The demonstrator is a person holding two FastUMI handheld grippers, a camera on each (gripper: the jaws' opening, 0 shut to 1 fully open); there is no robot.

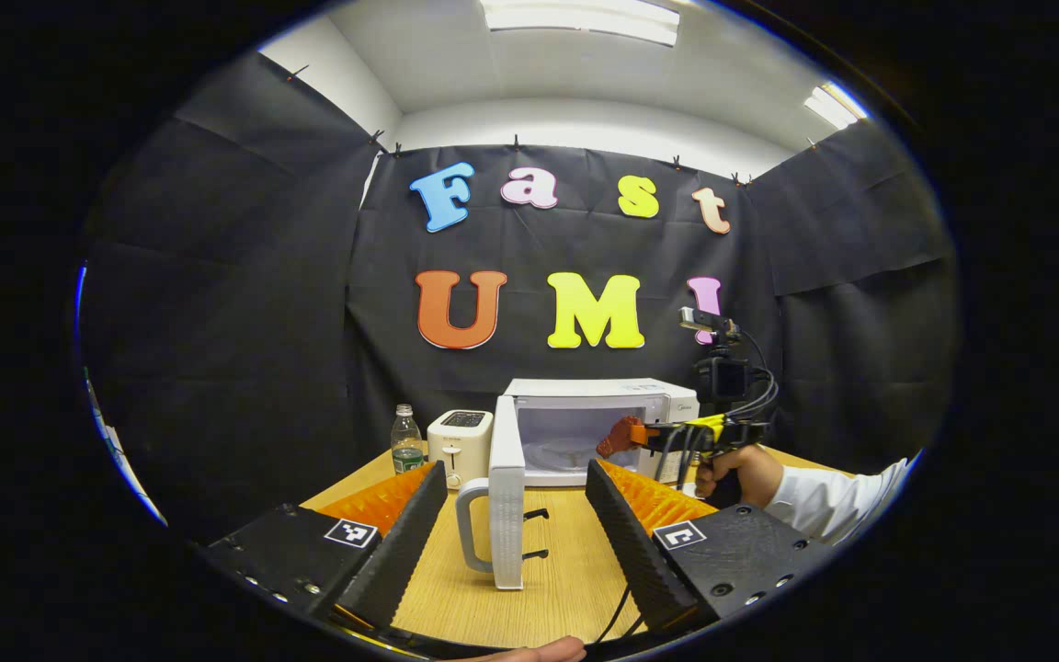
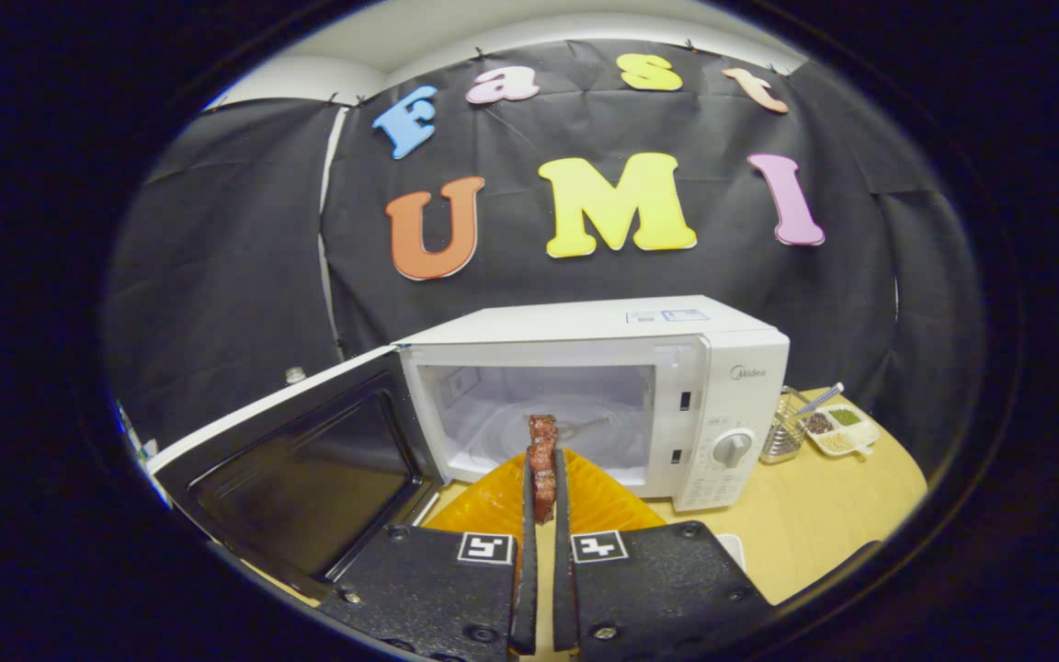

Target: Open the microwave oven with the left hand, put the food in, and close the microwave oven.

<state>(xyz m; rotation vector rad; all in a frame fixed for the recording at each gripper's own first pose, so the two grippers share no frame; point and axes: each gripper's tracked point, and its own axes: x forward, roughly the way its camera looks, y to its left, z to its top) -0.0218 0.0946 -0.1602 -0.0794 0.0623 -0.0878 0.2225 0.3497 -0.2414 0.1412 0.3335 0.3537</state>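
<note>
White microwave (image 2: 585,368) door (image 2: 300,460) stands open — done; right gripper (image 2: 543,487) pinches the reddish food (image 2: 542,455) at the cavity mouth. Left gripper (image 1: 516,515) gapes empty; placing and closing remain.

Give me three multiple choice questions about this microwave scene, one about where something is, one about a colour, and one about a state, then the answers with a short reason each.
1. Where does the toaster stand?
A. On top of the microwave
B. On the table between the water bottle and the microwave
C. Inside the microwave

2. What colour is the microwave's casing?
A. White
B. Red
C. Silver

3. What is the state of the microwave door?
A. Shut
B. Taken off and lying flat on the table
C. Swung open

Answers: 1 B, the left gripper view shows it beside the bottle, left of the oven. 2 A, top and control panel are white. 3 C, the cavity is exposed while the right gripper holds the food in front of it.
</note>
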